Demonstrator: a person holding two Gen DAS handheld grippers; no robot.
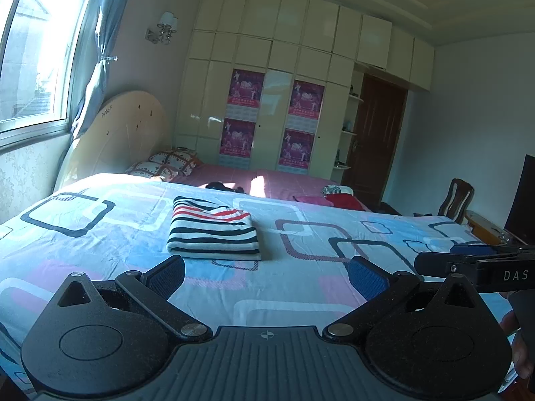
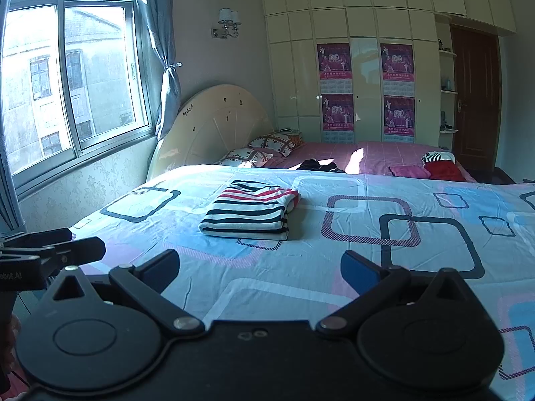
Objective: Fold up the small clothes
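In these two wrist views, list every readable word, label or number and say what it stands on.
"DAS": on the right gripper, text cut off by the frame edge.
"botot.AI": roughly, on the left gripper, partly cut off.
Posters on the wardrobe: too blurred to read.
Headboard marks: unreadable.

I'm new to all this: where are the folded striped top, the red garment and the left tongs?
folded striped top (image 1: 214,234): left wrist view, middle of its top face.
red garment (image 2: 444,170): right wrist view, its centre.
left tongs (image 1: 267,275): left wrist view, between the fingertips.
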